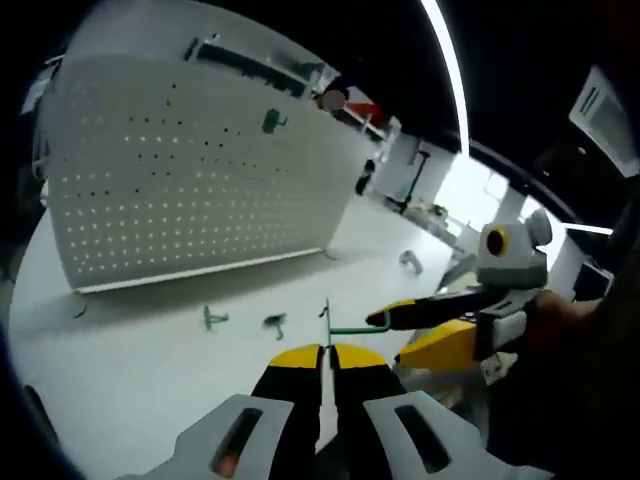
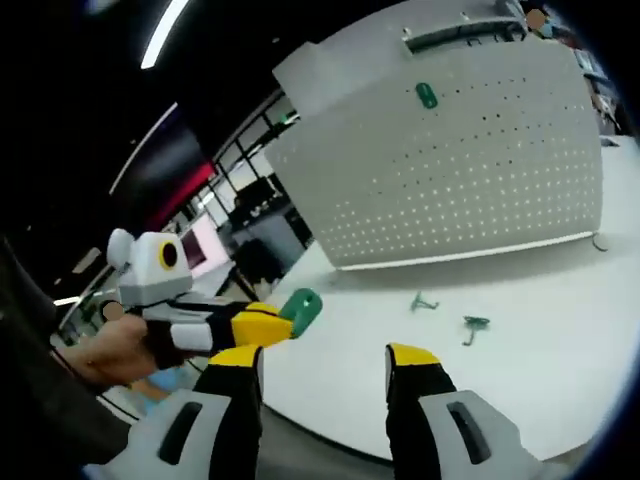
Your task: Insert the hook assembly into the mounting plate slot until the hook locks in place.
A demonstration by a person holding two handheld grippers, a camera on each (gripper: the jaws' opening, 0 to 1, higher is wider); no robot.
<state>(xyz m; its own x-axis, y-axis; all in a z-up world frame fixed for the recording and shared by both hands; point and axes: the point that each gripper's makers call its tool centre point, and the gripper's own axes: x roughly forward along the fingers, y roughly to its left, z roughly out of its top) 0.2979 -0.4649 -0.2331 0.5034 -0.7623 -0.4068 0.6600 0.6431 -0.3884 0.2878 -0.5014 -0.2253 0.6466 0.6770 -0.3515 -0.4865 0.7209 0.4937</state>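
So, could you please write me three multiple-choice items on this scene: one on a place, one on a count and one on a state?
1. Where does the mounted hook sit on the pegboard?
A. near its top
B. at its bottom edge
C. halfway up its left edge

2. How many loose hooks, green ones, lie on the table just before the pegboard?
A. none
B. two
C. five

3. How is the right claw?
A. shut on a hook
B. shut on the pegboard
C. open and empty

Answers:
1. A: the green piece sits high among the upper rows of holes.
2. B: two small green pieces lie side by side on the white top.
3. C: its jaws stand apart with nothing between them, while the left claw grips the held hook.
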